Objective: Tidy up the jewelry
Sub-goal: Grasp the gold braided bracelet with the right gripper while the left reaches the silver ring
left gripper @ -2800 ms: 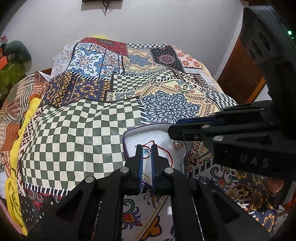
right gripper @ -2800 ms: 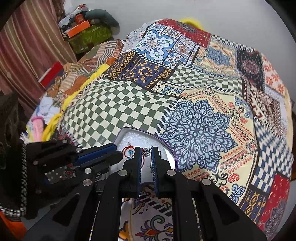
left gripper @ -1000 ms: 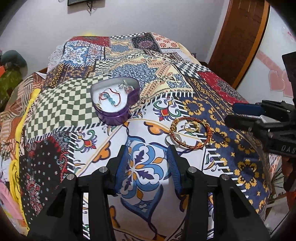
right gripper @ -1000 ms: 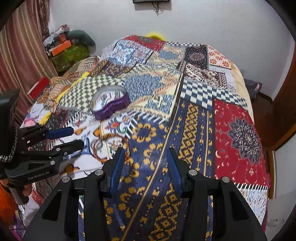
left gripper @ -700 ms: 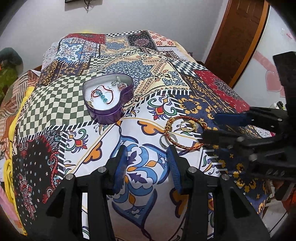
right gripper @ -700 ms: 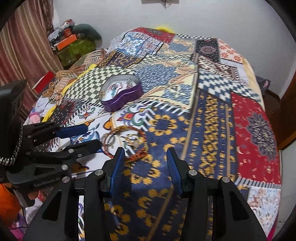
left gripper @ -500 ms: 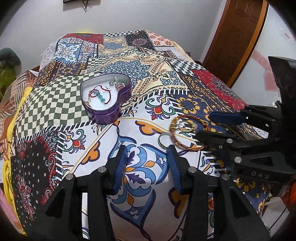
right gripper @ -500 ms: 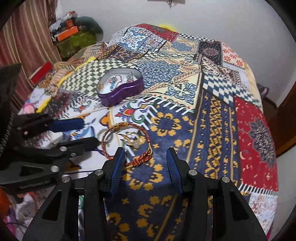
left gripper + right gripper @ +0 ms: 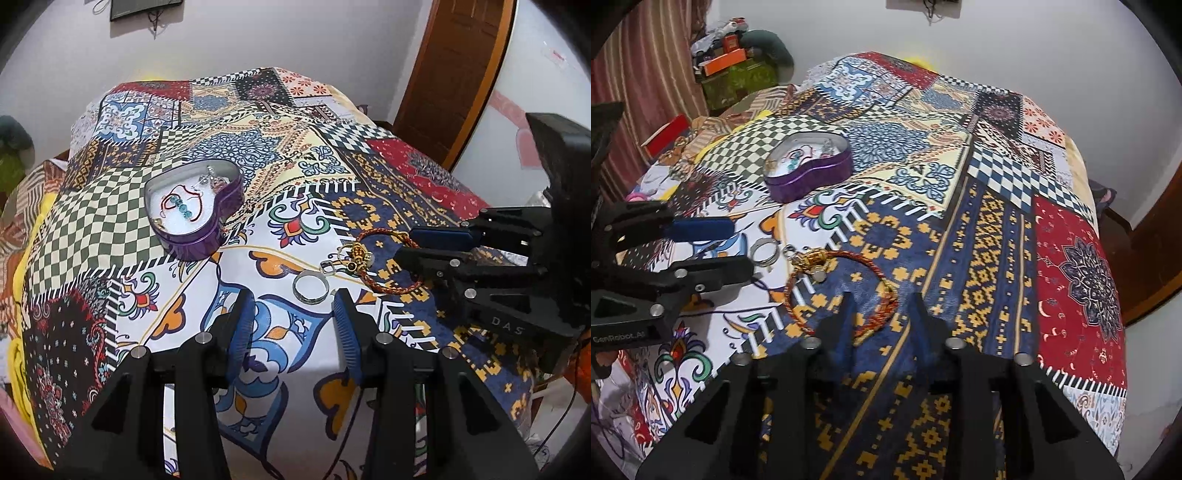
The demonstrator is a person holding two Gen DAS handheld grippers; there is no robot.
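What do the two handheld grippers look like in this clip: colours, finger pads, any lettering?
Both are matte black plastic frames with silver bolt heads at the joints. The left gripper has ribbed blue pads inside its fingers and white "GenRobot.AI" lettering on its side. The right gripper has the same blue pads and a partly hidden marking ending in "DAS". An orange patch shows behind each, too cropped to identify.

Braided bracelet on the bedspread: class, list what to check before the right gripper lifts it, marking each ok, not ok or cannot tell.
1. Braided bracelet cord between right gripper fingers: ok, jaws closing.
2. Pads pressing the cord: cannot tell, blurred.
3. Purple heart tin open: ok.
4. Left gripper clear of the bracelet: ok, open, empty.
5. Small silver piece by the gold charm untangled from the bracelet: cannot tell.
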